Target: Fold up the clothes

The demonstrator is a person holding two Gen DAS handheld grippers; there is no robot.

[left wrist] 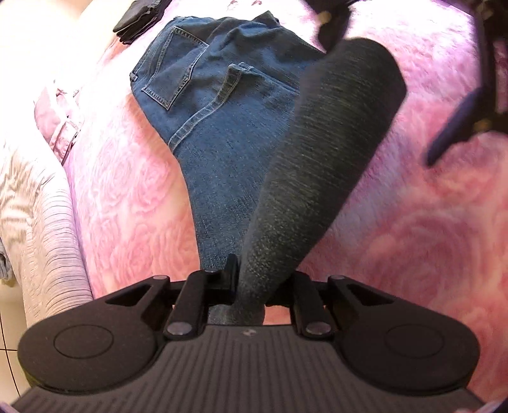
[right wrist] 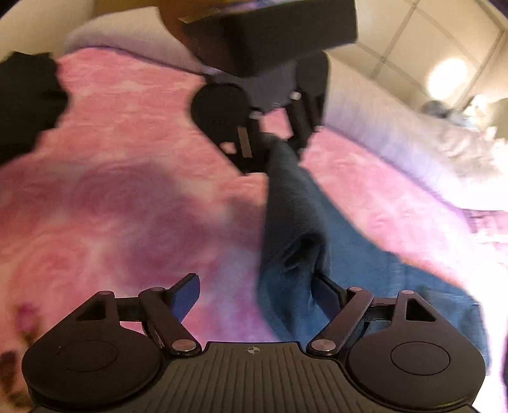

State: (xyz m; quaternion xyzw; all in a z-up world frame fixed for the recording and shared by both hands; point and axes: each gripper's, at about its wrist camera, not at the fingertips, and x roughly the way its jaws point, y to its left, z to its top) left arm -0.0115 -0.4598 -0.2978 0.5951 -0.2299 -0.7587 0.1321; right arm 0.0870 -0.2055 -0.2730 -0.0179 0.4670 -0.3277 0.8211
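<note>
Blue jeans point(left wrist: 216, 127) lie spread on a pink bedspread, back pocket up. My left gripper point(left wrist: 254, 282) is shut on one trouser leg point(left wrist: 317, 159), which rises from its jaws as a dark, blurred band of denim. In the right wrist view that same left gripper point(right wrist: 270, 143) holds the leg point(right wrist: 292, 206) up above the bed. My right gripper point(right wrist: 257, 289) stands open; the hanging fold sits between its fingers, close to the right-hand one point(right wrist: 327, 295), with no pad pressing on it. The right gripper's fingers point(left wrist: 451, 127) show blurred at the upper right of the left wrist view.
The pink rose-patterned bedspread point(left wrist: 127, 190) covers the bed. Dark folded clothes point(left wrist: 136, 19) lie at the far edge, and a black garment point(right wrist: 25, 101) lies at the left. Pale striped bedding point(left wrist: 47, 222) and a pink garment point(left wrist: 57, 127) border the left side; white bedding point(right wrist: 397, 143) borders the right.
</note>
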